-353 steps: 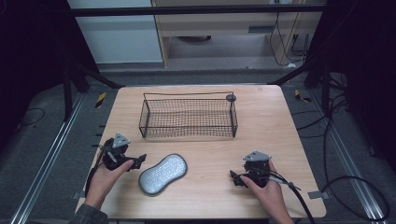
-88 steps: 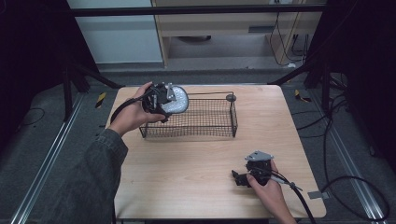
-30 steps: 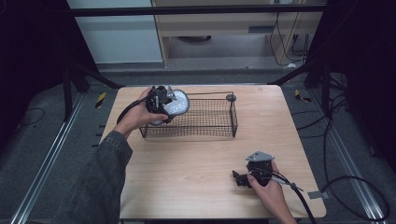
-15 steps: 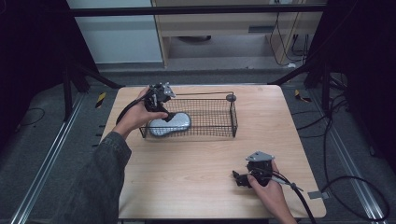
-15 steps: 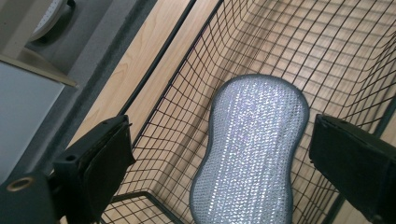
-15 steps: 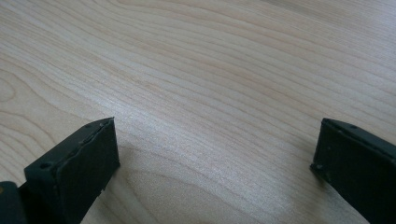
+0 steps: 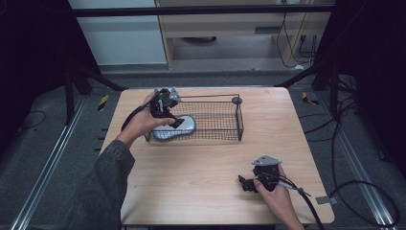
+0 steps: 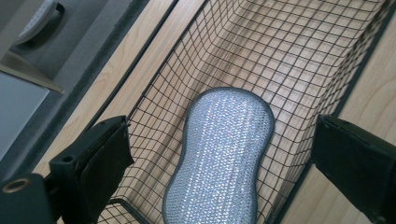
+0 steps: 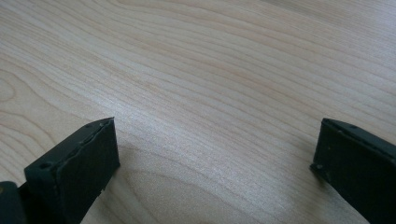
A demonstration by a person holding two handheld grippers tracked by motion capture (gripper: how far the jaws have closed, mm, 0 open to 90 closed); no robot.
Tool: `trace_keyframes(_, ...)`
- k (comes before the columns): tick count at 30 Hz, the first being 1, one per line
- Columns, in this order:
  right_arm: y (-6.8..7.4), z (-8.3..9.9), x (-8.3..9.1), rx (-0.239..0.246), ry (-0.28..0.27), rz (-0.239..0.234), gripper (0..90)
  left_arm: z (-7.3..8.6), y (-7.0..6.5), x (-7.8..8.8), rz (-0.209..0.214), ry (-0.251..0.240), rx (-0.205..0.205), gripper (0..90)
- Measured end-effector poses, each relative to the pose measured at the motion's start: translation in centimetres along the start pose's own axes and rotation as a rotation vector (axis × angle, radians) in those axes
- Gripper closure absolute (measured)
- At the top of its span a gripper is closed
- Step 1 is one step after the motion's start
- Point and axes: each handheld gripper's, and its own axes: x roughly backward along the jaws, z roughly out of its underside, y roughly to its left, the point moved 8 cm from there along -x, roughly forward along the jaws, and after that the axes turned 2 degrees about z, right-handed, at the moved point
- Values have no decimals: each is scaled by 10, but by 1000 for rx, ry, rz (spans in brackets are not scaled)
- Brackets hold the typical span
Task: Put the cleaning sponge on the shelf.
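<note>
A silver-grey scouring sponge (image 7: 176,128) (image 8: 219,158) lies flat on the floor of the black wire basket (image 7: 238,115) (image 8: 289,51), at its left end. My left gripper (image 7: 175,120) (image 8: 222,125) hangs just above it over the basket's left end, pointing down. Its jaws have just been opening and stand wide apart; the sponge lies loose below them, touching neither pad. My right gripper (image 7: 242,183) (image 9: 215,123) rests open on the wooden table (image 7: 201,182) at the front right, with only bare wood between its jaws.
The basket stands at the back middle of the table, with a small round black knob (image 7: 236,100) at its far right corner. Cables trail from both grippers. A dark floor and metal frame rails surround the table.
A second ago the left gripper held the sponge up at the basket's left rim. It has let go; the sponge now lies inside the basket. The right hand has not moved.
</note>
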Motion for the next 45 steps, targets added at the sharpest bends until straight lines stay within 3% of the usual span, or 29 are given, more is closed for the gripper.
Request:
trace_keyframes(4, 0, 0, 0, 2, 0, 1, 4, -1, -6, 1, 4, -3, 7, 47)
trace_keyframes(8, 0, 0, 0, 1, 0, 0, 4, -2, -11, 4, 12, -27, 44, 43)
trace_keyframes(23, -1, 0, 0, 5, 1, -1, 4, -4, -35, 16, 41, -69, 78, 32)
trace_keyframes(34, -1, 0, 0, 5, 1, -1, 4, -1, -47, 25, 12, -79, 114, 31)
trace_keyframes(45, 0, 1, 1, 1, 0, 0, 4, 17, -65, 45, -15, -106, 147, 31)
